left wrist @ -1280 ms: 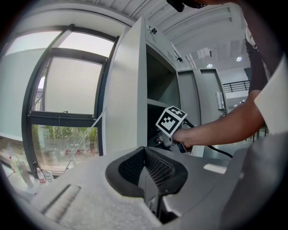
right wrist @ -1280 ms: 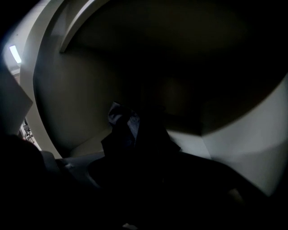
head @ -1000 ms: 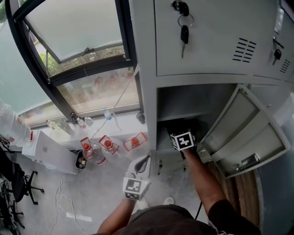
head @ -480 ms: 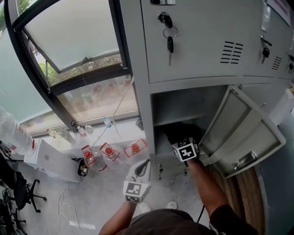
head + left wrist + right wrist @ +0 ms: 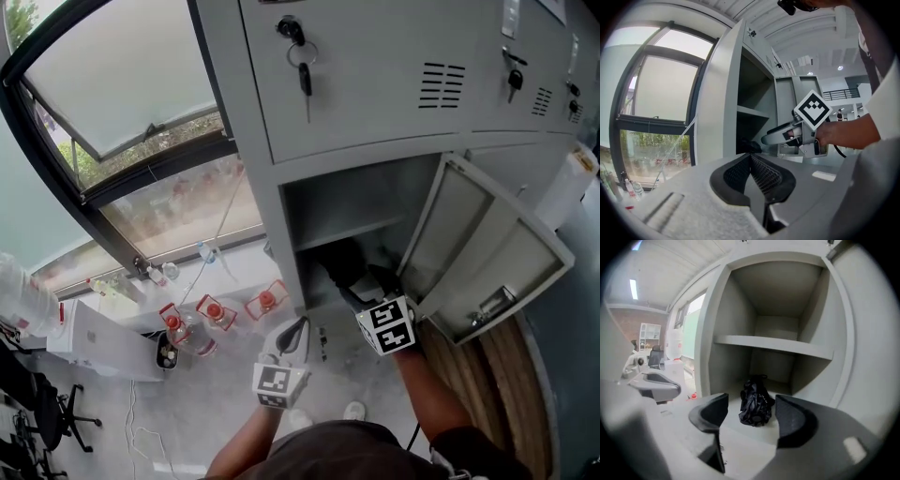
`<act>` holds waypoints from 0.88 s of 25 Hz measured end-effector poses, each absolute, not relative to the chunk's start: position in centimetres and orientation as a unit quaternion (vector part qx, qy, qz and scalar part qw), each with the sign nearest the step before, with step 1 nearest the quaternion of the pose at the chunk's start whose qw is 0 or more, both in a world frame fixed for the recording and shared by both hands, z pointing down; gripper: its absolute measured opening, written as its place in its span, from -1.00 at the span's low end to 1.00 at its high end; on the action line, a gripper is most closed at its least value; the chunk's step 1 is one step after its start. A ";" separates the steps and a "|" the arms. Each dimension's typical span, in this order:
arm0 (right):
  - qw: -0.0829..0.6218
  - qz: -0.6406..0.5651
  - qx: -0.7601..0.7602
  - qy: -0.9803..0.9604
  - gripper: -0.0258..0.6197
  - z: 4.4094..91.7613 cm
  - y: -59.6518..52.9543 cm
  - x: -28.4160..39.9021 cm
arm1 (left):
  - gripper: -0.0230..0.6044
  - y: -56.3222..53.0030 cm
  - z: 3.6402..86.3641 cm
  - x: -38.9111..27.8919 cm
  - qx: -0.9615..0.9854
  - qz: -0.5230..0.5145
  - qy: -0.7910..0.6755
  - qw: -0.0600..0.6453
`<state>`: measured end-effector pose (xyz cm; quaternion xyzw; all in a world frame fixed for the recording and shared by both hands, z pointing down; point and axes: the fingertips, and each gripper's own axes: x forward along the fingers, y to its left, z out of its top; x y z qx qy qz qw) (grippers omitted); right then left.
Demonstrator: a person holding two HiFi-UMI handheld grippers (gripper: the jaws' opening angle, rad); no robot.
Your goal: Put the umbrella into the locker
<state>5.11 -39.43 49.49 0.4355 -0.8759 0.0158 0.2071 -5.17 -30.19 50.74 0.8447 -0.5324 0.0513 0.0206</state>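
A second ago the right gripper (image 5: 367, 292) reached deep into the lower compartment, its marker cube at the mouth of the opening. Now it has drawn back out toward the lower centre of the head view, and the camera's framing has swung so the cabinet sits further to the upper right. Its two dark, rib-textured fingers (image 5: 714, 411) stand wide apart with nothing clamped between them. The black folded fabric umbrella (image 5: 756, 404) lies crumpled and glossy on the floor of the compartment, seen through the gap between the fingers but clear of both, beneath a flat grey shelf (image 5: 773, 346). The grey painted sheet-metal locker (image 5: 375, 103) has smooth flat panels, a block of louvred vent slots and a bunch of keys (image 5: 304, 67) hanging from the upper door's lock. Its lower door (image 5: 483, 248) stands swung open to the right, showing a folded rim and a recessed inner panel. The left gripper (image 5: 292, 334) hangs at the lower centre of the head view much as before, outside the locker, with its mesh-patterned fingers (image 5: 761, 171) pressed together and empty. In the left gripper view the umbrella appears as a dark lump just inside the opening, at the middle of the frame.
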 end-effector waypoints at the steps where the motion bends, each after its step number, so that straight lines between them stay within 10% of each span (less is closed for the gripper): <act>1: 0.197 0.012 0.437 -0.878 0.02 48.9 -38.7 5.1 | -0.91 -30.3 50.6 -5.0 0.847 0.049 -0.530 0.018; 7: 0.163 -0.012 0.461 -0.872 -0.02 46.9 -35.4 5.6 | -0.91 -30.4 49.0 -4.6 0.853 0.037 -0.521 0.008; 22: 0.085 -0.024 0.535 -0.840 -0.91 44.5 -33.3 8.3 | -0.91 -29.4 47.2 -3.3 0.863 0.020 -0.505 -0.007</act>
